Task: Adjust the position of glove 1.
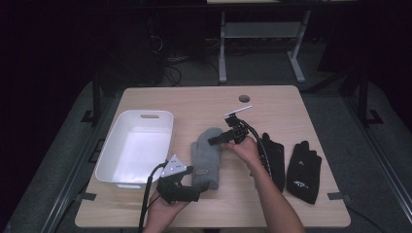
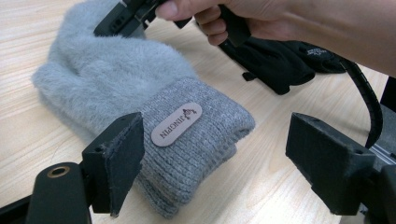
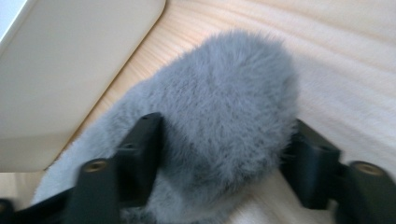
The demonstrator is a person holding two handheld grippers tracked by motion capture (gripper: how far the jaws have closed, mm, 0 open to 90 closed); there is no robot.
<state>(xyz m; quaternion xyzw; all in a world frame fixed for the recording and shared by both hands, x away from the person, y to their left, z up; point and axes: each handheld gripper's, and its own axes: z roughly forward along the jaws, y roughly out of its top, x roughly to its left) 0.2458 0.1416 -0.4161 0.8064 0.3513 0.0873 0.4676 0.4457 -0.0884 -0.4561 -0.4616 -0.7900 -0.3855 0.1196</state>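
The right gripper sits down over the fingertip end of the grey mitten, its jaws spread on either side of the fluffy tip with the wool bulging between them; in the right gripper view the pads press into the fuzz on both sides, so it is clamped on the mitten. Just to one side of that gripper, the rounded corner of the white bin stands close, with only a narrow strip of bare wood between bin wall and mitten. On the other side the tabletop lies open.

The left gripper hangs near the front edge of the tabletop, jaws spread wide and holding nothing. In the left gripper view the mitten's ribbed cuff, with its oval label, lies between and just ahead of the jaws, nearer one pad than the other, not pinched. Free wood lies beyond the cuff towards the far jaw.

Further out from the right gripper, past the person's hand, two black gloves lie flat side by side, well apart from the mitten; the nearer one lies partly under the right forearm. The white bin stands beside the left gripper, its near corner close to that hand. Beyond the right gripper the wood is bare up to a small round hole near the back edge.
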